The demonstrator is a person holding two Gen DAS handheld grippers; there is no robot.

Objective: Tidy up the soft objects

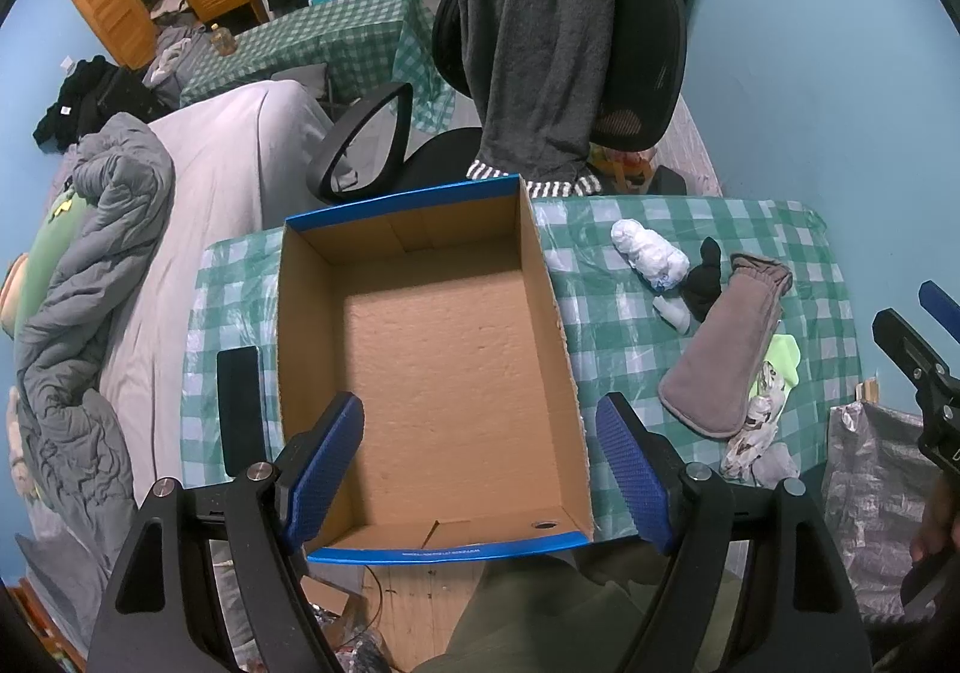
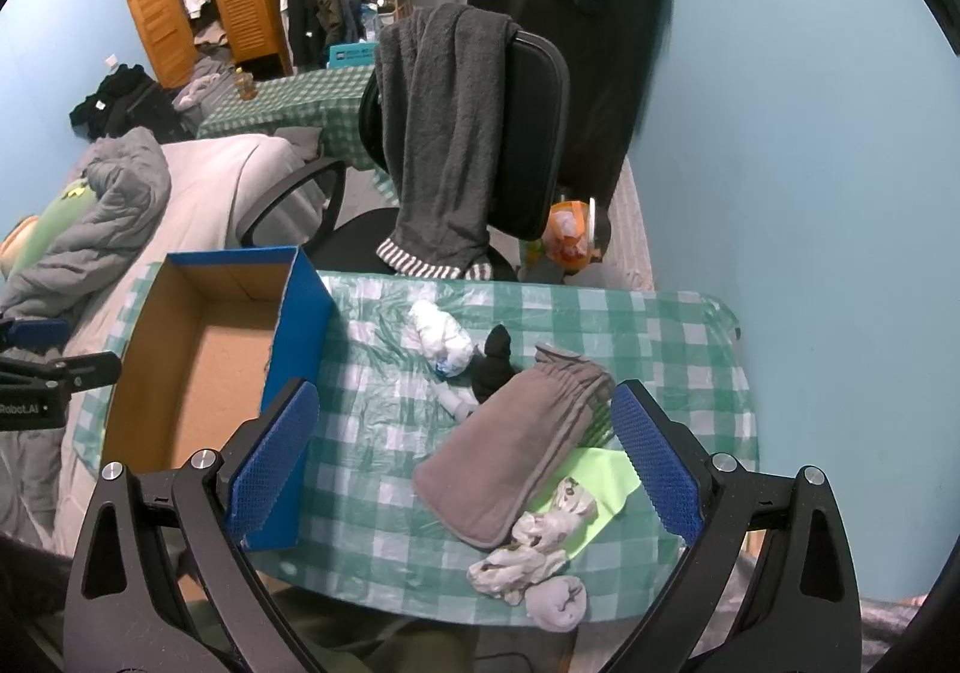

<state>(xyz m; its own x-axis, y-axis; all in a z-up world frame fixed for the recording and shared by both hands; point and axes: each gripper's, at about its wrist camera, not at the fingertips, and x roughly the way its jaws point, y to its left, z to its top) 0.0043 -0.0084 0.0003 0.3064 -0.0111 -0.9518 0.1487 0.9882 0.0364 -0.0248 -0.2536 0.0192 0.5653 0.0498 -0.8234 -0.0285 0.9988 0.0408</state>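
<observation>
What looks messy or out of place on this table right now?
The soft items lie in a loose heap on the checkered tablecloth beside the cardboard box, which holds nothing: a white bundle, a black sock, a brown-grey pouch overlapping a lime-green piece, and crumpled patterned socks near the table's front edge.

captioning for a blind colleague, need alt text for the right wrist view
The open right gripper hovers over a green checked table holding a grey cloth pouch among small bundles: a white one, a black one, pale socks. An empty blue cardboard box stands to the left.
</observation>
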